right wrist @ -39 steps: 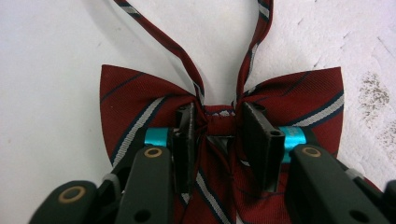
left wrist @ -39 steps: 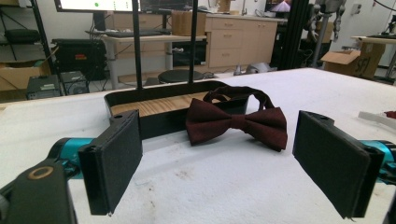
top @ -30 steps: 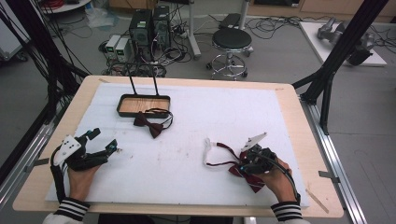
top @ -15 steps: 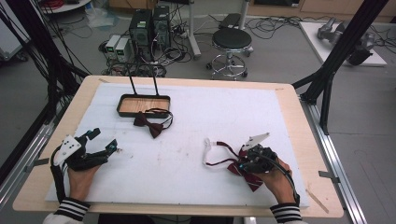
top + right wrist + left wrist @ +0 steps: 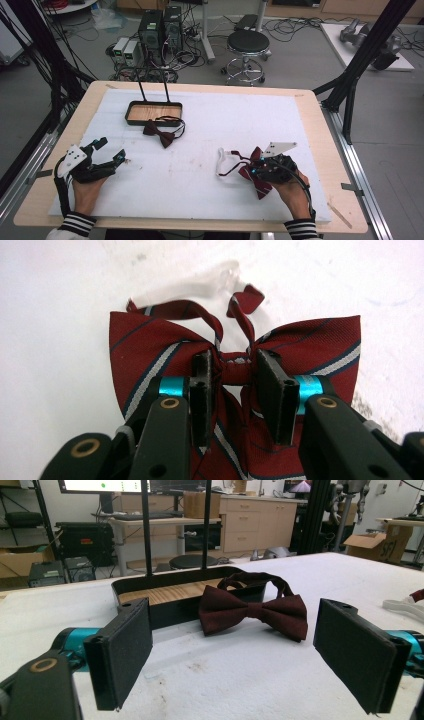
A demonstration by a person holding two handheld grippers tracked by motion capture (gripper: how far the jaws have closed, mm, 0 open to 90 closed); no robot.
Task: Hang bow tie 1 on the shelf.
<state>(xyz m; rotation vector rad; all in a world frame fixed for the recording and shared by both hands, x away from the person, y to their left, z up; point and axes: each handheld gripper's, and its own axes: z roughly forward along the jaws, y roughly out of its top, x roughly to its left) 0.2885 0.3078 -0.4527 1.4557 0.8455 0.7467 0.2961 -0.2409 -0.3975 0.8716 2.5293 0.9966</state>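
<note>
Grey floor with a black stool [image 5: 248, 42], computer towers [image 5: 160, 27] and tangled cables [image 5: 295, 25].

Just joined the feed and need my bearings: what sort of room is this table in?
Probably a lab or workshop: computer towers with tangled cables stand on the floor beyond the table, beside a stool, and black frame struts flank the table.

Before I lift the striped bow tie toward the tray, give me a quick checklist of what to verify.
1. Right tool closed on the striped bow tie at its centre knot: ok.
2. Strap and clear clasp free of the tool: cannot tell; they trail on the white mat.
3. Tray has open floor: ok, wood bottom bare.
4. Plain dark bow tie clear of the tray: not ok, its strap lies over the rim.
5. Left tool open, holding nothing: ok.
</note>
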